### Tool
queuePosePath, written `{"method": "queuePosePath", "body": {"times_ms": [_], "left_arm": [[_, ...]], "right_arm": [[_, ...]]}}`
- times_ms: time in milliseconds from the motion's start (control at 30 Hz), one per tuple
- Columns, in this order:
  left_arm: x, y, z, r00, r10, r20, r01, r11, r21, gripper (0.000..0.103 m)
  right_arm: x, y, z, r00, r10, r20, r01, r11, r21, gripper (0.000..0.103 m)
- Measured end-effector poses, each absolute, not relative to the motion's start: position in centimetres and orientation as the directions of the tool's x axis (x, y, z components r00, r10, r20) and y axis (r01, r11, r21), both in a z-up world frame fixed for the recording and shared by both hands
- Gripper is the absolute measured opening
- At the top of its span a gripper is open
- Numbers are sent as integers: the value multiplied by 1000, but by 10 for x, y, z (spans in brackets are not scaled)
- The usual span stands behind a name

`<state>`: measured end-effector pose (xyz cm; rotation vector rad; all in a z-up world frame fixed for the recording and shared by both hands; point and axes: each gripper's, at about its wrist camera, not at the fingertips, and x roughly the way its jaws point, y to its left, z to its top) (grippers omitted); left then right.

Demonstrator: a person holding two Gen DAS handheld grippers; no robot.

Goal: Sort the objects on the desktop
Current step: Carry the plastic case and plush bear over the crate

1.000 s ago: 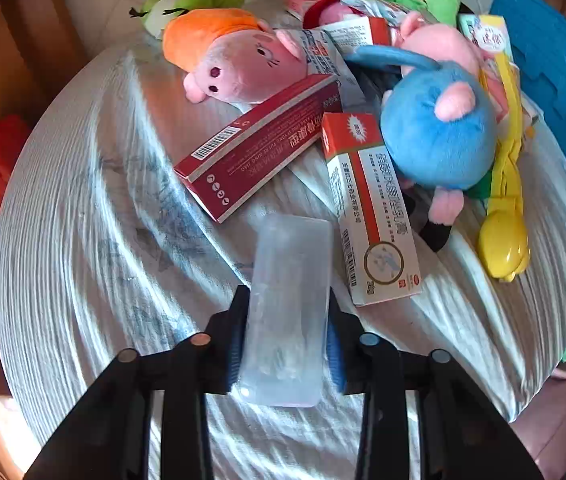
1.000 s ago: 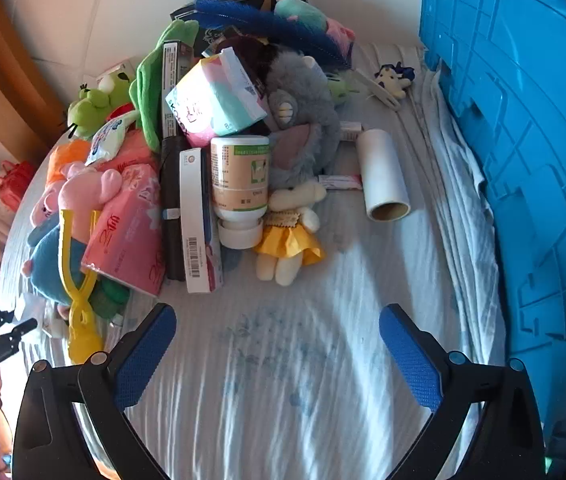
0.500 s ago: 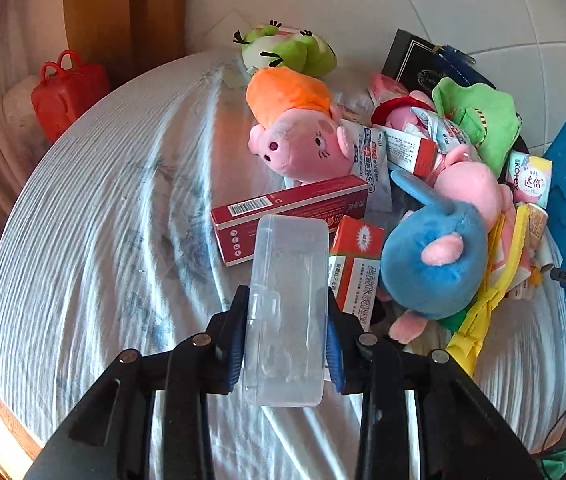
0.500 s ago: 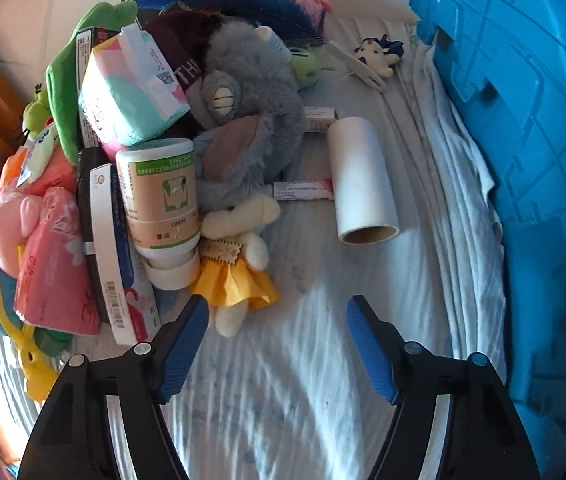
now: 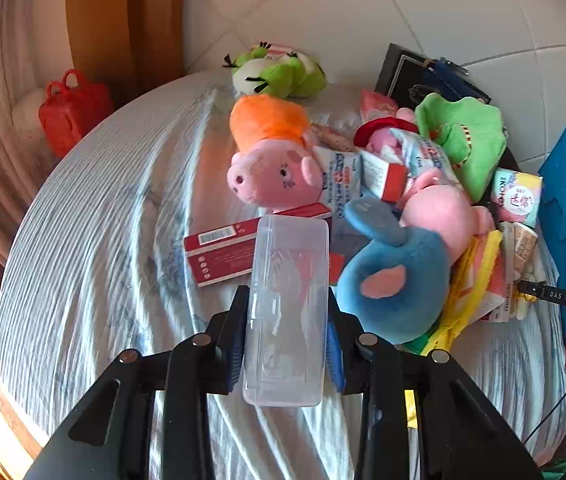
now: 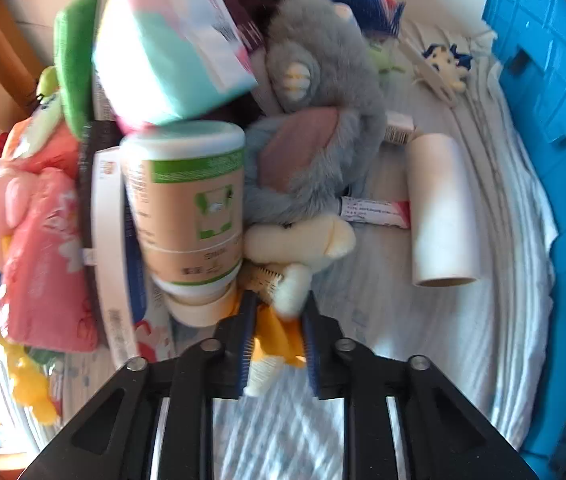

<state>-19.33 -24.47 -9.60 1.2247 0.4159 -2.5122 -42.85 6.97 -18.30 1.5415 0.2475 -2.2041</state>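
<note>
My left gripper (image 5: 286,312) is shut on a clear plastic box (image 5: 287,308) and holds it above the white cloth, in front of a red carton (image 5: 219,256) and a blue plush (image 5: 399,280). My right gripper (image 6: 277,332) is shut on a small cream doll in a yellow dress (image 6: 287,280), beside a tan bottle with a green label (image 6: 191,216) and a grey plush (image 6: 319,120). A pig plush with orange hat (image 5: 275,164) lies behind the carton.
A blue crate (image 6: 555,120) stands at the right. A white roll (image 6: 441,212) lies next to it. A pile of plush toys, cartons and packets covers the middle of the round table (image 5: 95,240). A red toy case (image 5: 73,108) sits beyond the left edge.
My left gripper has lifted the clear box off the cloth. My right gripper has moved forward and closed from wide open onto the small doll.
</note>
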Motion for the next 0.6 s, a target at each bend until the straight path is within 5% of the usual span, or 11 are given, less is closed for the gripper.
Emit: {"method": "queuePosePath", "body": {"times_ms": [600], "left_arm": [[-241, -80, 26, -804, 50, -593, 31, -991, -127, 33]], "right_arm": [[-324, 177, 34, -645, -389, -658, 442, -892, 94, 18]]}}
